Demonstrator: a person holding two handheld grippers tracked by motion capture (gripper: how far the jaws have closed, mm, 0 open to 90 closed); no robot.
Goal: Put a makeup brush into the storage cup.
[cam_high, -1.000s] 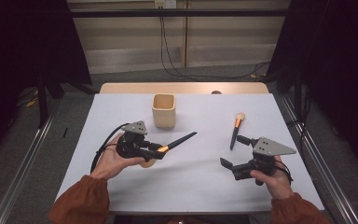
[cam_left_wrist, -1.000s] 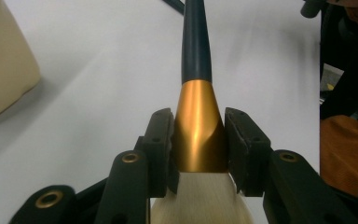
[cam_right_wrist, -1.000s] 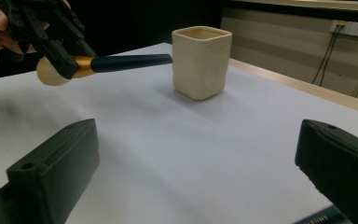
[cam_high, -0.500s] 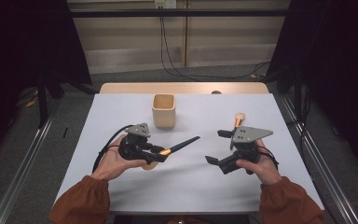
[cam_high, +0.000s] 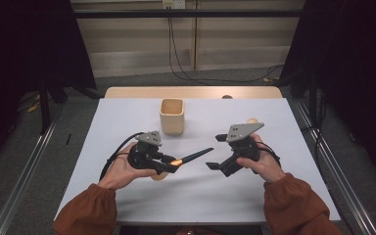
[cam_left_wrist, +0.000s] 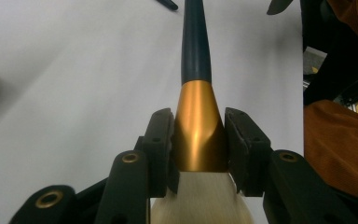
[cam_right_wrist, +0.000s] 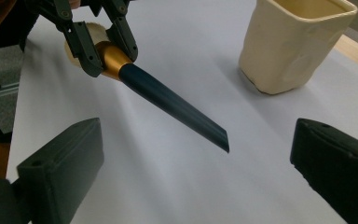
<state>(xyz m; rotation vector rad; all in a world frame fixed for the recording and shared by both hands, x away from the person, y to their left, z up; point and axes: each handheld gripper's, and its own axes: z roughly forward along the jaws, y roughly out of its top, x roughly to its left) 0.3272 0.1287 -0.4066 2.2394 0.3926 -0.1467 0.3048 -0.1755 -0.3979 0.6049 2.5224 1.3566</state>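
Observation:
A make-up brush with cream bristles, a gold ferrule (cam_left_wrist: 199,126) and a dark tapered handle (cam_high: 196,155) is held level above the white table (cam_high: 122,122). My left gripper (cam_high: 174,162) (cam_left_wrist: 199,122) is shut on the ferrule, and the handle points right. My right gripper (cam_high: 216,152) (cam_right_wrist: 198,140) faces the handle's tip (cam_right_wrist: 216,135) with its jaws wide open, one on each side and apart from it. The left gripper (cam_right_wrist: 100,42) shows in the right gripper view clamping the ferrule. A cream cup (cam_high: 172,116) (cam_right_wrist: 298,42) stands upright behind the two grippers.
The head of a second brush (cam_high: 252,120) peeks out behind the right gripper's grey plate. A wooden strip (cam_high: 191,92) runs along the table's far edge. Dark curtains and cables lie beyond it. Bare table surface stretches in front of the hands.
My right gripper has moved left and slightly up, from beside the second brush to face the held brush's handle tip. The left gripper and its brush have stayed put.

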